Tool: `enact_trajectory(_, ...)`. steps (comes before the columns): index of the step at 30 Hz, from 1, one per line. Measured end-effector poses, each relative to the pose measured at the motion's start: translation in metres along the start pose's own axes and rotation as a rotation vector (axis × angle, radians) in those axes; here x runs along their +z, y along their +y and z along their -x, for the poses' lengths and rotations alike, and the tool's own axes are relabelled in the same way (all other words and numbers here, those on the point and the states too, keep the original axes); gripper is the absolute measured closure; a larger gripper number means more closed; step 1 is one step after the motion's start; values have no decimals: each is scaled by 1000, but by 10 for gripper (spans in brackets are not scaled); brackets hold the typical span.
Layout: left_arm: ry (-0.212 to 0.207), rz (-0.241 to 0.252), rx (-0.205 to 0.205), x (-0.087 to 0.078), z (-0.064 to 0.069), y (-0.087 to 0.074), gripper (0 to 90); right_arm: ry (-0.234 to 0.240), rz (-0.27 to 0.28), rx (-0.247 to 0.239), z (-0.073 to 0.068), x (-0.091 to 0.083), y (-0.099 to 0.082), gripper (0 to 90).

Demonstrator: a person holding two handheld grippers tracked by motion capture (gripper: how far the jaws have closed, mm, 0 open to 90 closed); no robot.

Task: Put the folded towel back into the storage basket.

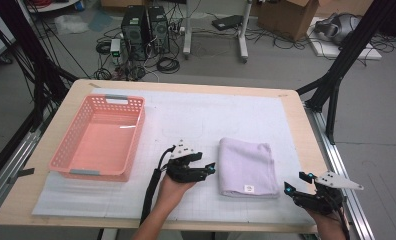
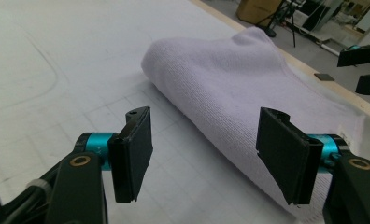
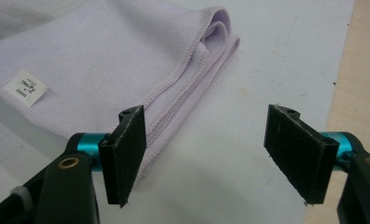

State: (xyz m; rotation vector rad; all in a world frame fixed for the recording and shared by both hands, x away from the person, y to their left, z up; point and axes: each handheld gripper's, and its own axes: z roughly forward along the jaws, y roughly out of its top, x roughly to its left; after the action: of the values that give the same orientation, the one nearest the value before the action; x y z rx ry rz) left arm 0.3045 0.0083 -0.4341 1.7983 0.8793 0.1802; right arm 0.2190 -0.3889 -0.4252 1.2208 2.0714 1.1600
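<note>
- High view: a folded lilac towel lies on the white mat right of the table's middle, toward the near edge, with a small white label on its near hem. The left gripper sits just beside the towel's left edge, tips pointing at it and apart from the cloth. The right gripper waits off the towel's near right corner, close but not touching. A pink basket stands well apart on the left side of the table and looks empty.
- Left gripper view: the jaws stand fairly wide with nothing between them. The towel fills the ground ahead, its rounded folded edge facing the pads; the right-hand pad seems to hang over the fold, though from this angle I can't say whether it brushes the cloth.
- Right gripper view: these jaws are wide too and hold nothing. The towel's stacked hems run just past the left-hand pad, with bare mat between the pads and the label off to the left.
- Step in hand, as I read it: both grippers are lining up on opposite sides of the towel before taking hold; no grip is made yet.
- Next move: each gripper needs to slide a pad under all the layers at its edge, then close firmly, so the fold lifts as one piece rather than peeling open.
</note>
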Motion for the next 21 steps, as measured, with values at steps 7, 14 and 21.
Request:
enact_trajectory(7,-17,-44,-51,30,10,8,320,12,-8,-3,-2,4,1,288)
enact_trajectory(14,3,-127,-92,51,11,3,311,14,-6,-1,-2,3,1,288)
enact_trajectory(21,-46,-156,-117,58,12,0,392,17,-7,-4,-2,4,1,288)
